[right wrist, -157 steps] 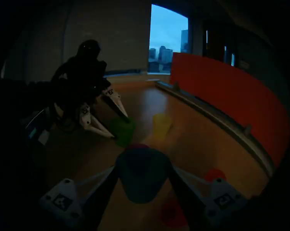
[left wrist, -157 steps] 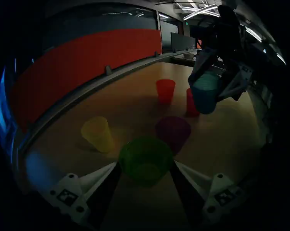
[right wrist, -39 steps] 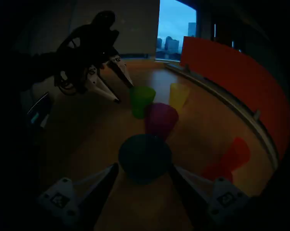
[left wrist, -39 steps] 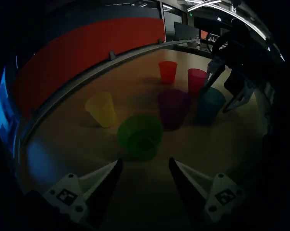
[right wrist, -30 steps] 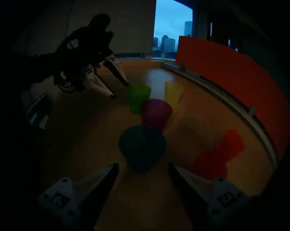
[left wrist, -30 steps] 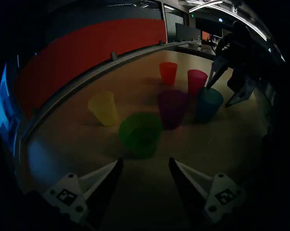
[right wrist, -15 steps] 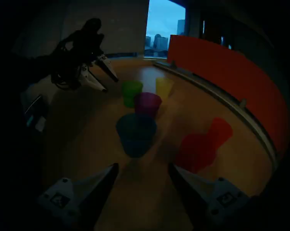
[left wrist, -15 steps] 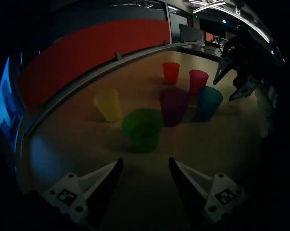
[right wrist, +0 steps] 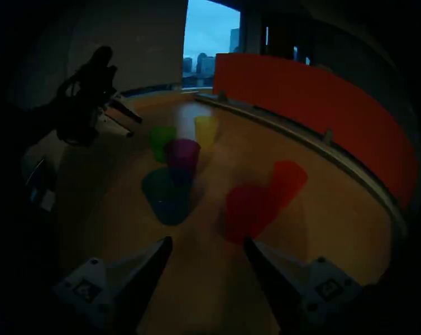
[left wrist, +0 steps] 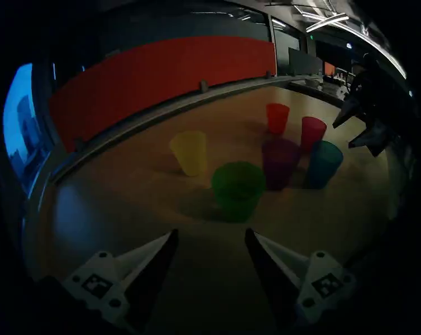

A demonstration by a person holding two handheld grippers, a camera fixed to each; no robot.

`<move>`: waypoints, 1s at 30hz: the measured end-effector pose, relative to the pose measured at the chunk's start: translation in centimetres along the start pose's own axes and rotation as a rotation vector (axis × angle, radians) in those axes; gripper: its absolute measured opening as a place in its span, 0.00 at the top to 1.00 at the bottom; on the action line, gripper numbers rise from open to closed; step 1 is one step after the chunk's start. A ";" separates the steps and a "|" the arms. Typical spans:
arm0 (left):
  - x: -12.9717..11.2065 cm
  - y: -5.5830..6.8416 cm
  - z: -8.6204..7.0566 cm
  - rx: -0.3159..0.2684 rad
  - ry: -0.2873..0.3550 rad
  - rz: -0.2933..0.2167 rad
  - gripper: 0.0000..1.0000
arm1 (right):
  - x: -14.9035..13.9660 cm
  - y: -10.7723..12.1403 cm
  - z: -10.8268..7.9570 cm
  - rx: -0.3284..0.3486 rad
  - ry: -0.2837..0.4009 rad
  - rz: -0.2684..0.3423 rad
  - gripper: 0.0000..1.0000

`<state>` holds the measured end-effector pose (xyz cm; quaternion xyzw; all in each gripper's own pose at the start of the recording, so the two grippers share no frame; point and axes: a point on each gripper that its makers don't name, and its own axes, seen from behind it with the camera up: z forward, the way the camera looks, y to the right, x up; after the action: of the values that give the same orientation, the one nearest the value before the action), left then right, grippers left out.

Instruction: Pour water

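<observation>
In a dim room, the left claw (left wrist: 210, 232) hangs wide open and empty, just short of a translucent green plastic cup (left wrist: 238, 190) standing upright on the wooden table (left wrist: 115, 190). The right claw (right wrist: 206, 240), equally open and empty, faces a translucent teal plastic cup (right wrist: 167, 195). A yellow plastic cup (left wrist: 190, 152), purple cup (left wrist: 280, 163), pink cup (left wrist: 312, 133) and red cup (left wrist: 277, 118) stand nearby. Square black-and-white marker tags (left wrist: 96, 285) sit on the claw fingers, too dim to read.

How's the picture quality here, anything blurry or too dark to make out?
Left gripper view: dim but sharp, the green cup casting a soft shadow on the table. Right gripper view: darker and blurred, the nearest red cup smeared, the left gripper a near-silhouette.
</observation>
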<state>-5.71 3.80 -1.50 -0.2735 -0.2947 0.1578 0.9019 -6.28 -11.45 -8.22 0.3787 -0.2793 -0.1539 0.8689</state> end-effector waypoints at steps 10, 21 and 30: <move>0.5 -2.7 -1.7 0.103 0.081 -0.112 0.12 | 0.3 3.7 -2.5 -0.135 0.036 0.061 0.01; 1.6 -4.5 -3.4 0.211 0.174 -0.181 0.12 | 2.8 8.0 -5.2 -0.305 0.132 0.119 0.01; 4.1 -4.7 -4.9 0.266 0.280 -0.217 0.12 | 5.1 10.4 -6.3 -0.442 0.213 0.125 0.01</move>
<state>1.10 -0.11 -0.18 -0.1381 -0.1706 0.0579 0.9739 2.17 -3.38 -2.16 0.1758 -0.1687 -0.1166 0.9628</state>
